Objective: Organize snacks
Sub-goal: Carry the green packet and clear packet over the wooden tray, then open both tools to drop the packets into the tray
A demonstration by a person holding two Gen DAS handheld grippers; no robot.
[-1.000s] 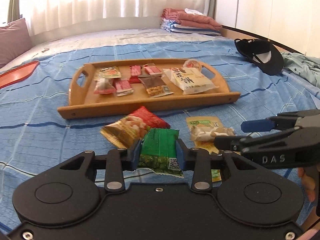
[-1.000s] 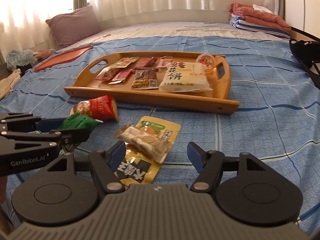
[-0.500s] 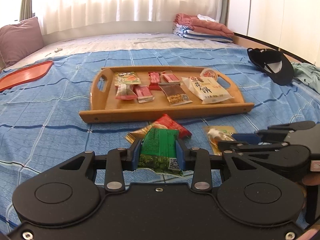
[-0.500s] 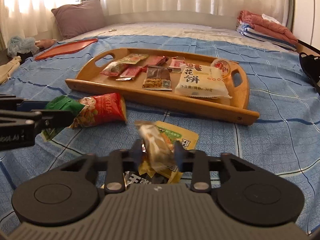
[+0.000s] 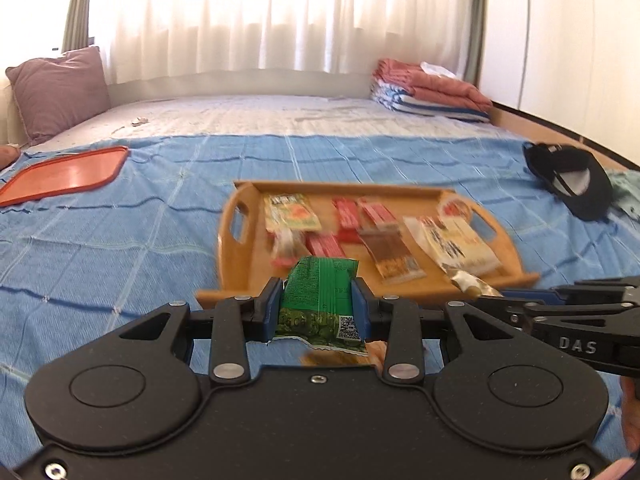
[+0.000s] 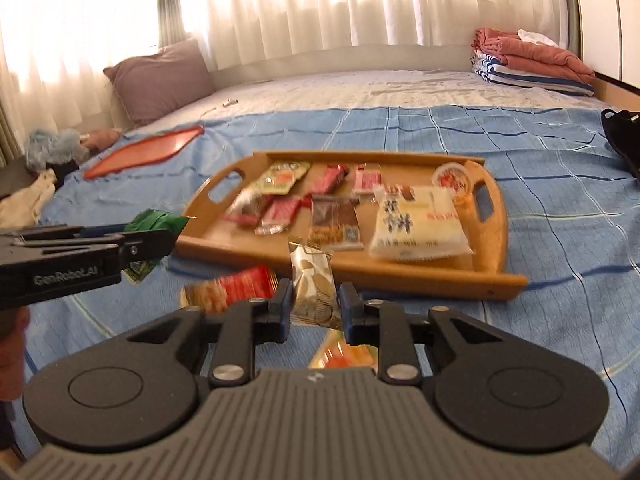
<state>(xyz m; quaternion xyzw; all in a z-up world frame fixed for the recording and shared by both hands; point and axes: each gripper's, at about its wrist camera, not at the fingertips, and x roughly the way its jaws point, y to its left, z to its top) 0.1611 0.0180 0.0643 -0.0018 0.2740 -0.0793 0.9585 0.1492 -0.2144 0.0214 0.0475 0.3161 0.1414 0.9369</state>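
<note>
Home bedroom, blue-quilted bed (image 5: 120, 240), purple pillow (image 5: 60, 92), folded blankets (image 6: 532, 60), sheer curtains (image 5: 280, 12)

We saw a bed (image 6: 520, 128) under a blue checked cover filling the frame, with a wooden tray (image 6: 496, 236) at its centre and an orange-red tray (image 6: 136, 152) at the left. A purple pillow (image 6: 160, 76) lay upper left, folded blankets (image 6: 532, 60) upper right. A red snack packet (image 6: 236, 292) rested on the cover below the wooden tray, and a black cap (image 5: 572, 180) sat at the right.
</note>
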